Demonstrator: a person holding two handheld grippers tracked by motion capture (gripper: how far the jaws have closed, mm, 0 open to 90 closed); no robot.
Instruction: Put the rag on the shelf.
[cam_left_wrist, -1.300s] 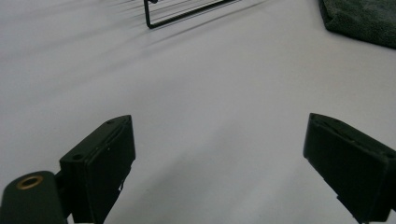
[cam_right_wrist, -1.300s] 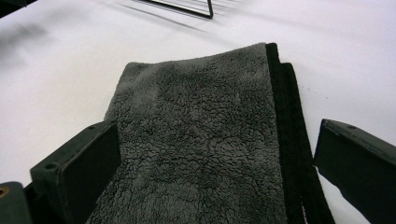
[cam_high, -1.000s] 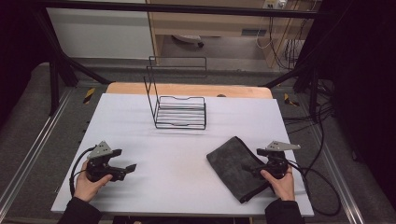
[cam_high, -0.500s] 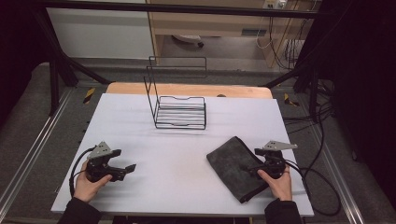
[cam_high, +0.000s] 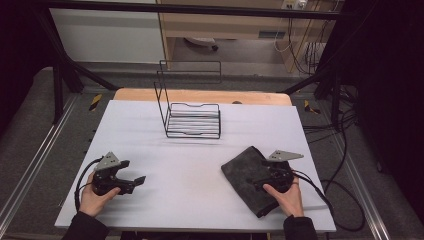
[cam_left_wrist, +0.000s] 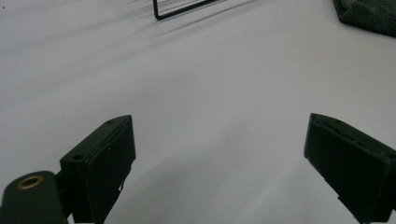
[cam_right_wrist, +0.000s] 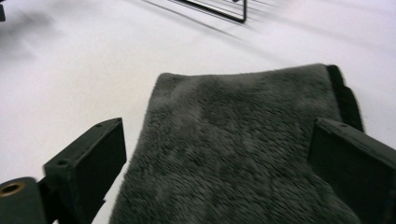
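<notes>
Resting low over the bare white table, the left gripper has its jaws spread wide with nothing between them. Farther back, mid-table, stands the black wire rack. At the right lies the folded dark grey plush cloth, flat on the tabletop, with the right gripper over its near edge; those jaws have just been closing slightly yet stand wide, straddling the cloth without pressing it. Risks, as I judge them: pinching only the top layer so the fold falls open, or dragging the soft pile into a bunch, or swinging into the rack.
</notes>
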